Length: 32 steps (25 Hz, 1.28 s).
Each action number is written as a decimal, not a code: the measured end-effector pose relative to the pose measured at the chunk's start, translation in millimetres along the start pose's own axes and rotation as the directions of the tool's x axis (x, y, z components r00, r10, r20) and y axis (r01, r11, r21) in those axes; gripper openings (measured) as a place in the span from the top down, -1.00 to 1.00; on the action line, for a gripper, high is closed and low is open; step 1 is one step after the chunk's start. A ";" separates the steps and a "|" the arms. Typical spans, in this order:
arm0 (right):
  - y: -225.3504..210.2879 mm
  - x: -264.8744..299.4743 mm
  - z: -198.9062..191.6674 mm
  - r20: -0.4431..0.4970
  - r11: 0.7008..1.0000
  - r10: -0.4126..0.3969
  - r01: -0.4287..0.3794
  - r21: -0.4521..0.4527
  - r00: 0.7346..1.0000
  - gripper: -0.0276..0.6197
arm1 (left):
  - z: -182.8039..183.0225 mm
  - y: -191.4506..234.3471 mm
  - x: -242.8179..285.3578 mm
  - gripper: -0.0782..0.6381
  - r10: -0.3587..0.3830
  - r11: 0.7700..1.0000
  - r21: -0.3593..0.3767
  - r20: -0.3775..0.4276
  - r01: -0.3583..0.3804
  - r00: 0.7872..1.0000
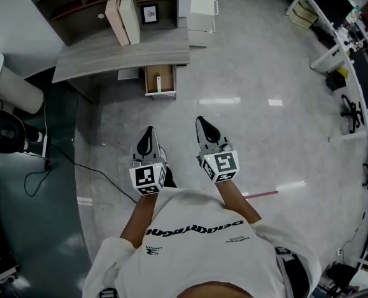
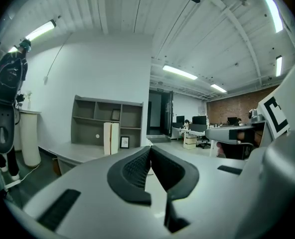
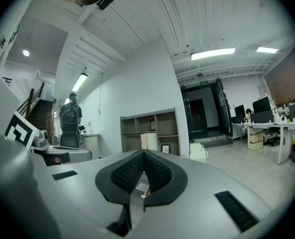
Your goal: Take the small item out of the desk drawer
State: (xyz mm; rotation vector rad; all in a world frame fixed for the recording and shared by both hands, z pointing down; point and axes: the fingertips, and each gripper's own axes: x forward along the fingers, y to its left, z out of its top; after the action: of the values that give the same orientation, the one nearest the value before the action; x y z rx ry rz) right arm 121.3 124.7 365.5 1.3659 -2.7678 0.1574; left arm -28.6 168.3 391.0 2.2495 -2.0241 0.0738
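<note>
Seen from above, a person stands on a glossy grey floor [image 1: 258, 129] facing one grey desk [image 1: 122, 58], which carries an open shelf unit [image 1: 78, 8] at its back, two pale upright boxes [image 1: 123, 18] and one small framed picture [image 1: 150, 13]. One drawer [image 1: 149, 79] hangs open from the desk's near edge, its long axis running straight out toward the person. Inside it lies one small pale item [image 1: 158, 79], too small to identify, close to the drawer's middle. The person holds two grippers level out in front, both pointing toward the desk and both well apart from it across bare floor. The left gripper [image 1: 148, 132] is clenched with nothing in it. In its own view the dark pads meet at the tips and only the room shows beyond. The right gripper [image 1: 202, 124] is likewise closed and empty. The drawer lies ahead of both grippers, almost in line with the left one and off to the left of the right one. That makes the left gripper the nearer and the likelier to reach in, once its jaws are parted and the gap to the desk is closed.
</note>
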 end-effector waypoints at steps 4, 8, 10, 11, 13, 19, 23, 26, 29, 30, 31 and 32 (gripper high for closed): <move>-3.5 70.0 9.4 -0.020 0.999 -0.045 0.045 0.008 0.999 0.82 | 12.7 53.4 62.0 0.73 -0.030 0.999 -0.012 -0.018 0.030 0.999; -10.1 140.2 23.8 -0.031 0.997 -0.080 0.080 0.005 0.996 0.82 | 27.6 89.8 123.6 0.73 -0.084 0.996 -0.010 -0.037 0.083 0.996; -14.1 165.7 26.9 -0.047 0.995 -0.101 0.101 -0.006 0.994 0.82 | 27.3 101.8 147.3 0.73 -0.107 0.994 -0.014 -0.057 0.107 0.993; -16.5 176.3 28.1 -0.054 0.994 -0.111 0.111 -0.008 0.992 0.82 | 26.1 107.3 157.7 0.73 -0.117 0.993 -0.018 -0.067 0.116 0.991; -22.3 194.5 31.0 -0.064 0.991 -0.132 0.131 -0.014 0.989 0.82 | 24.3 116.9 176.4 0.74 -0.133 0.991 -0.024 -0.084 0.132 0.988; -48.1 230.7 16.1 -0.110 0.986 -0.168 0.169 -0.003 0.980 0.82 | 10.6 127.5 218.9 0.74 -0.161 0.987 -0.047 -0.129 0.157 0.978; -62.9 252.7 1.0 -0.130 0.985 -0.167 0.170 0.015 0.977 0.82 | -7.4 127.1 243.5 0.74 -0.169 0.985 -0.060 -0.162 0.161 0.972; -73.0 263.4 -14.5 -0.144 0.987 -0.153 0.159 0.028 0.978 0.82 | -22.3 121.0 260.2 0.74 -0.166 0.986 -0.053 -0.184 0.158 0.969; -86.8 270.7 -31.3 -0.166 0.987 -0.143 0.153 0.048 0.976 0.82 | -35.3 112.0 276.2 0.74 -0.156 0.987 -0.062 -0.209 0.146 0.965; -89.8 272.4 -37.8 -0.176 0.987 -0.141 0.153 0.054 0.974 0.82 | -41.4 110.3 280.0 0.73 -0.152 0.988 -0.063 -0.220 0.141 0.964; -92.0 274.6 -44.8 -0.186 0.986 -0.139 0.153 0.061 0.973 0.82 | -48.8 109.9 284.1 0.74 -0.146 0.989 -0.067 -0.232 0.134 0.962; -93.5 277.6 -52.1 -0.194 0.986 -0.135 0.151 0.067 0.972 0.82 | -57.4 110.5 288.4 0.74 -0.139 0.989 -0.073 -0.244 0.125 0.960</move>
State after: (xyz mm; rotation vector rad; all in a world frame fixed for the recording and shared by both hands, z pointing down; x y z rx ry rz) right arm 26.7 -144.8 448.9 1.4787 -2.5238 0.3765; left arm -105.1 -121.1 486.2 2.2072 -1.7245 0.2686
